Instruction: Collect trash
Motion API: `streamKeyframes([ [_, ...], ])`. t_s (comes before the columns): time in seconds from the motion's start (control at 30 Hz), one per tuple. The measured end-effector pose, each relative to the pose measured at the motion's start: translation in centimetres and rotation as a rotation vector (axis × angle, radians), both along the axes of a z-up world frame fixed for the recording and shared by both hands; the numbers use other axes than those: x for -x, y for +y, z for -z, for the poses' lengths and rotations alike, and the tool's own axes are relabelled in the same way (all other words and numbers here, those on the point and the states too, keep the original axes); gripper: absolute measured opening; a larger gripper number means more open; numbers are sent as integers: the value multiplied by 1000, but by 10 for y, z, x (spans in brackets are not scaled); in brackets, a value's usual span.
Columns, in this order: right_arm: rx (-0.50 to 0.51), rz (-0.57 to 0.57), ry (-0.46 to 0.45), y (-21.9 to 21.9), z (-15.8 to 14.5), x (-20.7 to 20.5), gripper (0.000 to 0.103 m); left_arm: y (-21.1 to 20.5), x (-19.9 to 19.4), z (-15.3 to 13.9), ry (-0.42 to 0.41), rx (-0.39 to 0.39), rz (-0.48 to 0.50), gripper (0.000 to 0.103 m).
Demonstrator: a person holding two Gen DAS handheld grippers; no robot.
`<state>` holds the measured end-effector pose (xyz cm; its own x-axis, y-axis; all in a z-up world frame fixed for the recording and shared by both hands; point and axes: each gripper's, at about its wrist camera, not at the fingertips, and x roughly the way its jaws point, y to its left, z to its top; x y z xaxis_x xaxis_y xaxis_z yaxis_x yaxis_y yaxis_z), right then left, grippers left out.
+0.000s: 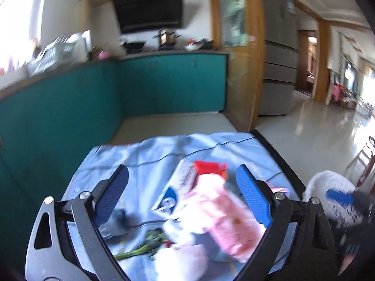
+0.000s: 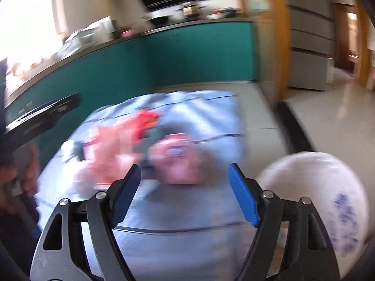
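Left wrist view: the left hand-held gripper (image 1: 182, 195) has its jaws spread wide, nothing clamped between the blue pads (image 1: 252, 197) — they just hang above the trash. Under it, on a surface draped in a light blue cloth (image 1: 150, 154), sits the pile: a pink wrapper (image 1: 225, 213), a red packet (image 1: 211, 167) behind it, a white and blue carton (image 1: 174, 194), and a green vegetable stem (image 1: 143, 245) nearer the camera. A white plastic bag (image 1: 328, 187) with blue print is off at the right edge of the surface.

The right wrist view is pretty blurry, but the right hand-held gripper (image 2: 185, 190) is also open and empty, with the pinkish trash (image 2: 178, 161) smeared just beyond its tips. The white bag (image 2: 316, 187) is right beside its right finger.

Room-wise — teal cabinets (image 1: 171, 84), a cluttered countertop, a black range hood (image 1: 150, 9), a grey fridge (image 1: 279, 53) and glossy floor tiles (image 1: 316, 121).
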<state>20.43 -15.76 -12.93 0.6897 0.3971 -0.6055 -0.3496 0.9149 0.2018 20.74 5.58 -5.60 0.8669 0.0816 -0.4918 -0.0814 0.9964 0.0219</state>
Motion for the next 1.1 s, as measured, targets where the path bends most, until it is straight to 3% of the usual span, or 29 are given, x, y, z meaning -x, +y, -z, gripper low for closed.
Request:
streamKeyframes([
  [0.2, 13, -109, -24, 62, 2, -3, 76, 53, 2, 2, 71, 83, -108, 93],
  [0.23, 0, -119, -25, 66, -1, -3, 78, 63, 3, 3, 82, 104, -127, 94],
  [0.3, -12, -137, -18, 80, -2, -9, 93, 80, 3, 6, 101, 138, -155, 95],
  [0.47, 51, -132, 46, 116, 17, -38, 93, 122, -2, 22, 170, 200, -187, 97],
  [0.53, 37, -146, 70, 118, 22, -40, 85, 132, -9, 34, 228, 223, -156, 98],
  [0.57, 35, -164, 80, 121, 24, -39, 64, 137, -14, 41, 263, 223, -145, 98],
  [0.7, 32, -202, 59, 121, 20, -28, 45, 147, -24, 63, 347, 215, -176, 98],
  [0.83, -2, -206, 20, 110, 11, -13, 45, 147, -28, 75, 395, 256, -154, 98],
  [1.03, 15, -175, -37, 88, -5, 0, 45, 133, -42, 95, 454, 154, -146, 97],
  [1.1, 18, -163, -44, 78, -8, 2, 45, 131, -45, 98, 459, 134, -157, 85],
])
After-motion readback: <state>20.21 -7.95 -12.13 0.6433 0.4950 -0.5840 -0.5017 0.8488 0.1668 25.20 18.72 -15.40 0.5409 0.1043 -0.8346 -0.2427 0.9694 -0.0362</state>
